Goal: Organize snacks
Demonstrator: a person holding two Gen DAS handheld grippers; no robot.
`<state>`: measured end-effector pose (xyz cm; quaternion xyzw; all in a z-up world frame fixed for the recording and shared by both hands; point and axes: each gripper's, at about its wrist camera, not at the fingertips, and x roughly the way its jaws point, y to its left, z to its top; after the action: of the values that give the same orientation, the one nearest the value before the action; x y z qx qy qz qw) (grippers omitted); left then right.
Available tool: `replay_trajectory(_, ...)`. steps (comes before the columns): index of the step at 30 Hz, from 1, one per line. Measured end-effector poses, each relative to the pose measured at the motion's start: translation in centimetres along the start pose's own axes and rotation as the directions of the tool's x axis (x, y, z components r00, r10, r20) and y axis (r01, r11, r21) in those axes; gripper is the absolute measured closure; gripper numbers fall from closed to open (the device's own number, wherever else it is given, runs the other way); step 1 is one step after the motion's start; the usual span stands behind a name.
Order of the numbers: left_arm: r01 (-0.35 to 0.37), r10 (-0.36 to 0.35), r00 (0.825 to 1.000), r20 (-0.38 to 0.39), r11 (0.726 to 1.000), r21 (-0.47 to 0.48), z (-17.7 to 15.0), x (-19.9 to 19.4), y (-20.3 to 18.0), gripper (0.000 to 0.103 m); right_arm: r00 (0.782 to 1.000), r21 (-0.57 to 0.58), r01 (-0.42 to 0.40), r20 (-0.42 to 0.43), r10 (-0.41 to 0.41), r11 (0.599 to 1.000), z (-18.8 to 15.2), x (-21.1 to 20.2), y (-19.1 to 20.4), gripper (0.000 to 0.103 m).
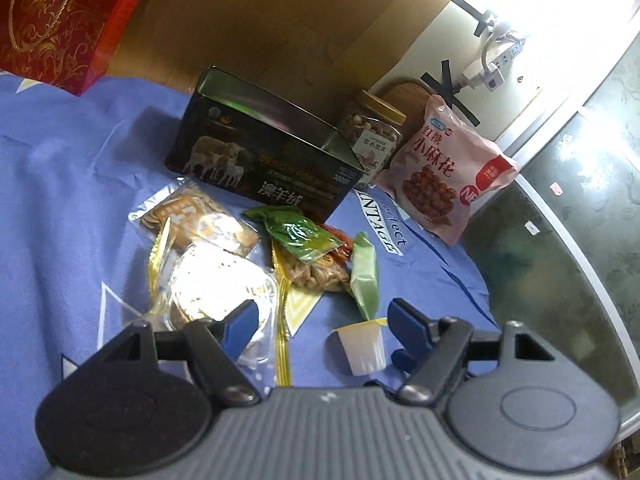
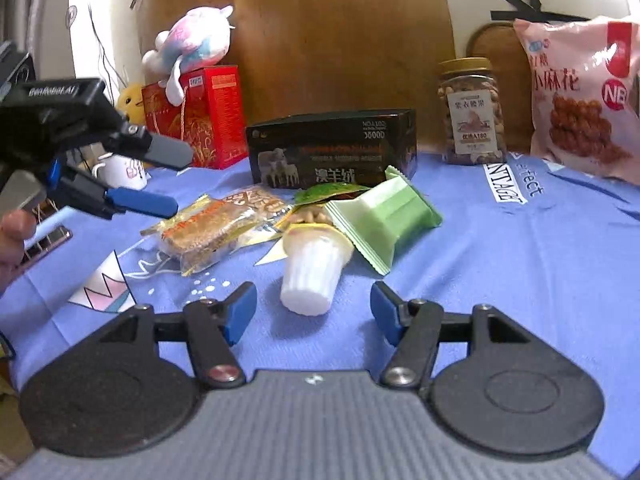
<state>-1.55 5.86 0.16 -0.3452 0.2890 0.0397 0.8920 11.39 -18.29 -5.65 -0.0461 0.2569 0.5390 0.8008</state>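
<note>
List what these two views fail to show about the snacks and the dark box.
- Dark box interior: hidden by its own front wall in the right wrist view; only shadowed inner walls show in the left wrist view.
- Round clear-wrapped snack: washed out by glare, left wrist view.
- Pink bag: cut off by the right edge, right wrist view.
- Nut jar label: too small to read, left wrist view.

Small snack packets [image 2: 224, 228] and a tipped white jelly cup [image 2: 312, 276] lie before the open black tin [image 2: 332, 148].
</note>
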Motion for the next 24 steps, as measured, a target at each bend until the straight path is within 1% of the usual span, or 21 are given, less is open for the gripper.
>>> replay_trajectory(3,0.011,-0.010,1.000,-0.009,0.999,0.043,0.0,0.7,-1.1,0.030,1.000,-0.003,0.009,-0.018,-0.009,1.000,-0.3,0.4,0.4,0.038)
replay_trajectory(4,0.020,-0.019,1.000,-0.020,0.998,0.062,0.0,1.1,-1.7,0.030,0.999,0.007,0.008,-0.034,-0.008,1.000,-0.5,0.7,0.3,0.038)
replay_trajectory(8,0.054,-0.047,0.997,-0.063,0.992,0.117,-0.2,2.9,-3.5,0.030,0.999,0.019,0.004,-0.052,-0.003,1.000,-0.3,1.1,0.1,0.038)
replay_trajectory(11,0.058,-0.044,0.996,-0.082,0.983,0.173,-0.5,4.3,-4.9,0.030,0.999,0.027,0.011,-0.050,-0.009,1.000,-0.5,0.9,0.5,0.037)
replay_trajectory(15,0.059,-0.037,0.993,-0.116,0.980,0.191,-0.9,5.9,-6.0,0.030,0.999,0.064,-0.006,-0.042,0.008,0.998,-0.5,0.6,-0.1,0.038)
replay_trajectory(17,0.053,-0.027,0.991,-0.128,0.977,0.208,-1.2,6.4,-6.5,0.033,0.999,0.066,0.002,-0.042,0.001,0.998,-0.6,0.4,0.2,0.038)
replay_trajectory(21,0.050,-0.017,0.989,-0.148,0.974,0.221,-1.7,7.2,-7.0,0.033,0.999,0.065,0.011,-0.037,-0.009,0.998,-0.8,0.2,0.6,0.039)
replay_trajectory(24,0.041,-0.004,0.988,-0.157,0.972,0.231,-2.1,7.7,-7.2,0.033,0.999,0.068,0.013,-0.038,-0.010,0.998,-0.8,0.2,0.7,0.044)
